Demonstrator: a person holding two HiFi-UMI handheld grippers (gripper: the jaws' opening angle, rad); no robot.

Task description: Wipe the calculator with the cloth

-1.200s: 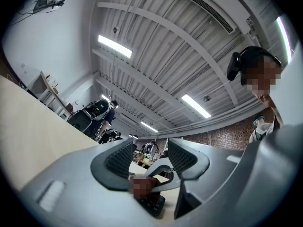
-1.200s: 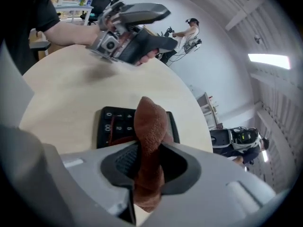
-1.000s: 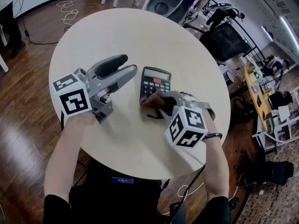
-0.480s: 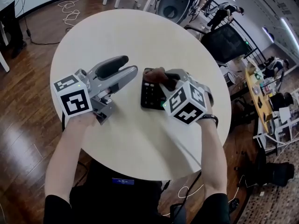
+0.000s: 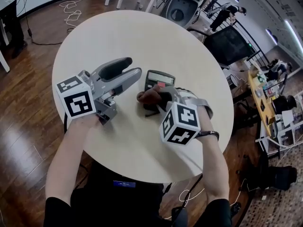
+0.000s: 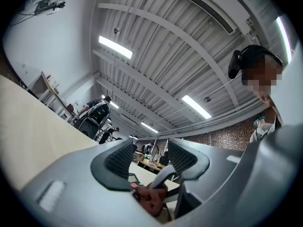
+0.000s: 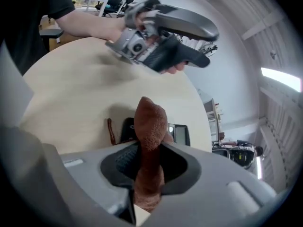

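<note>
the right hand-held gripper (image 7: 149,162) is clamping a fuzzy brown terry cloth (image 7: 150,122), which is hiding the lower half of the flat black rectangular calculator (image 5: 159,77) on the round pale bench (image 5: 142,37). the left hand-held gripper (image 5: 131,66) is pointing just left of it, ribbed jaws apart, gripping nothing.

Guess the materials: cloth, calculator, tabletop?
Cloth: brown fabric with a fuzzy looped nap, likely terry or microfibre.
Calculator: black matte casing, probably moulded plastic, with a shinier display window.
Tabletop: pale, smooth and matte with no visible grain, perhaps laminate or painted board.
</note>
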